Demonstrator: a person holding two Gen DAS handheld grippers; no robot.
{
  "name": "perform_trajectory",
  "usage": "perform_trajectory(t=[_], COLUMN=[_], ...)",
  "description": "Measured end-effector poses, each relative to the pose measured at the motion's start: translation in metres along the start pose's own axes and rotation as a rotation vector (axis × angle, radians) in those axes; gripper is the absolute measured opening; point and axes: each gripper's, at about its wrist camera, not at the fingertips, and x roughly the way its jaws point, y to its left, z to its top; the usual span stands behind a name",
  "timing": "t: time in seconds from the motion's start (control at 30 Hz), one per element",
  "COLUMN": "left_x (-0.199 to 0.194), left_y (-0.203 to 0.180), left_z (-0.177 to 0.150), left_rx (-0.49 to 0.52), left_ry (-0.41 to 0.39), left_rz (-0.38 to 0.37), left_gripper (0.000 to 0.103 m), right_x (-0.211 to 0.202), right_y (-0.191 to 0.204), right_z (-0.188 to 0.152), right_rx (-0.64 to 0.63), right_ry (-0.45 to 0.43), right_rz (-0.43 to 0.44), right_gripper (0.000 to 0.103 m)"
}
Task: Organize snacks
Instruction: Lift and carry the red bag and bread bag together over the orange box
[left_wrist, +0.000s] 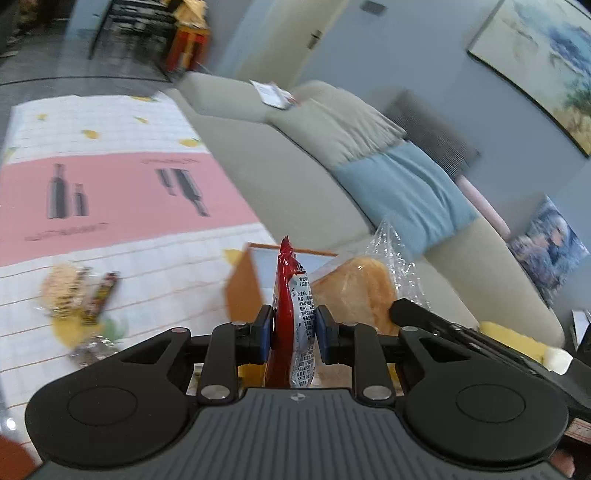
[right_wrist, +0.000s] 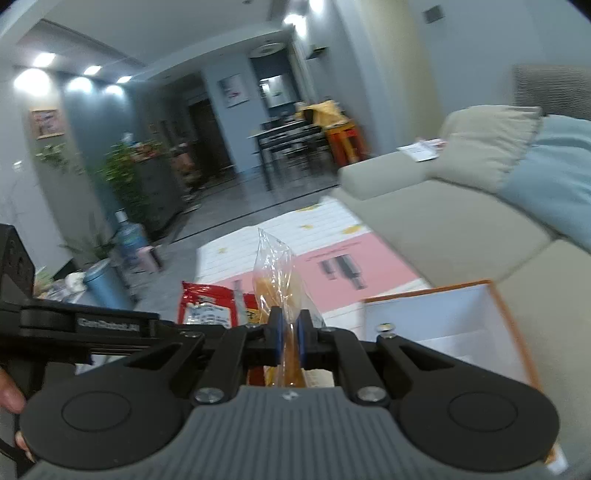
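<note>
My left gripper (left_wrist: 294, 332) is shut on a red and silver snack packet (left_wrist: 291, 295), which stands upright between the blue pads. To its right hangs a clear bag of yellow bread (left_wrist: 362, 288). In the right wrist view my right gripper (right_wrist: 290, 334) is shut on that clear bread bag (right_wrist: 275, 280), pinching its thin plastic. The red packet (right_wrist: 207, 302) shows just left of it, under the black body of the left gripper. An orange-edged white box (right_wrist: 443, 321) stands open at the right; its corner (left_wrist: 243, 284) shows behind the packet in the left wrist view.
Several more snack packets (left_wrist: 79, 295) lie on the pink and white checked cloth (left_wrist: 122, 192) at the left. A grey sofa (right_wrist: 443, 221) with a blue cushion (left_wrist: 406, 192) runs along the right side. A hand (right_wrist: 11, 398) shows at the left edge.
</note>
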Motion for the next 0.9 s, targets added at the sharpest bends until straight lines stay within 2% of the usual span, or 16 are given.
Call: perform_trajectory(t=[0.17, 0.33, 0.47, 0.63, 0.73, 0.9], left_x=[0.049, 0.098, 0.134, 0.18, 0.197, 0.218], left_y=[-0.02, -0.034, -0.038, -0.034, -0.033, -0.027], left_z=[0.0, -0.003, -0.007, -0.011, -0.014, -0.017], left_rx=[-0.01, -0.032, -0.022, -0.062, -0.059, -0.083], left_ry=[0.106, 0.197, 0.249, 0.334, 0.342, 0.356], left_rz=[-0.064, -0.069, -0.003, 0.074, 0.121, 0.145], left_gripper=[0.027, 0.027, 0.027, 0.027, 0.027, 0.027], right_x=[0.007, 0.017, 0.027, 0.04, 0.05, 0.067], right_y=[-0.042, -0.077, -0.099, -0.122, -0.13, -0.144], right_z=[-0.005, -0.015, -0.018, -0.02, -0.025, -0.034], right_rx=[0.065, 0.131, 0.167, 0.244, 0.278, 0.324], right_ry=[0.019, 0.048, 0.058, 0.07, 0.079, 0.101], right_rz=[-0.1, -0.153, -0.17, -0.148, -0.136, -0.139], right_gripper=[0.005, 0.005, 0.005, 0.005, 0.005, 0.005])
